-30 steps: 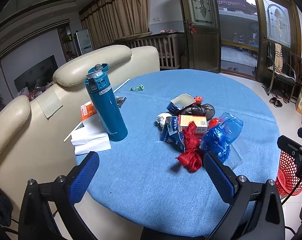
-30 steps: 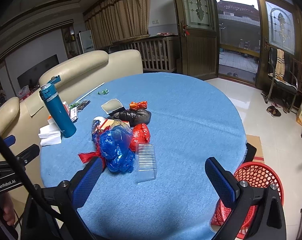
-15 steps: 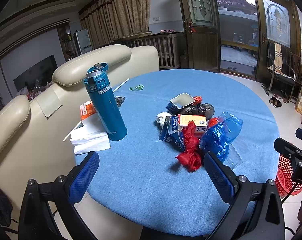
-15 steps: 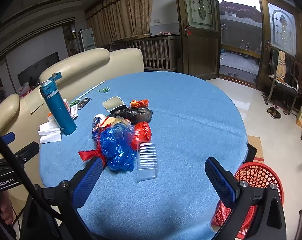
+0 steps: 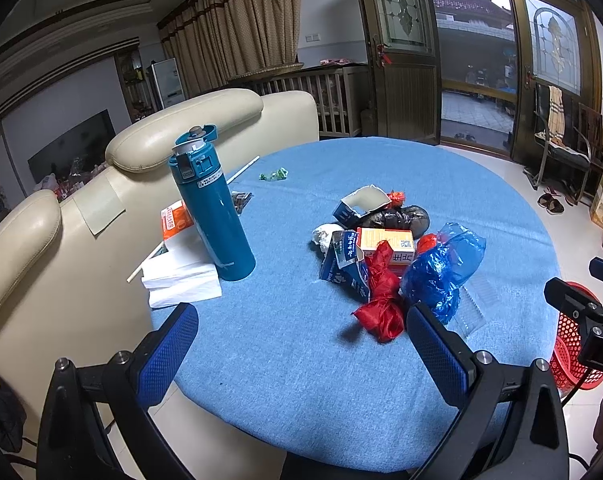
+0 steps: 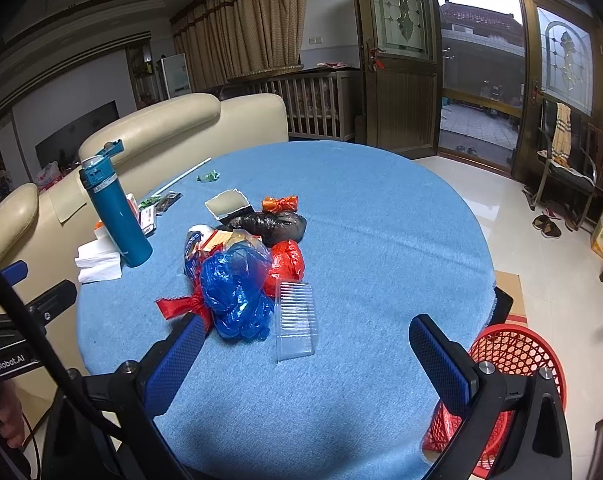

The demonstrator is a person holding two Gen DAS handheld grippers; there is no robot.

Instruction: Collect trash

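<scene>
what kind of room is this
Most likely a living or dining room in a home. A round table with a blue cloth stands beside a cream leather sofa; curtains hang at the back, and glazed wooden doors open to a courtyard.

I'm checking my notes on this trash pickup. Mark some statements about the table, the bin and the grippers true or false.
1. The teal bottle stands upright. True.
2. The red basket sits on the table. False: it stands on the floor beside the table.
3. The left gripper holds the blue bag. False: it is open and empty; the blue bag lies on the table.
4. The right gripper is open. True.
</scene>
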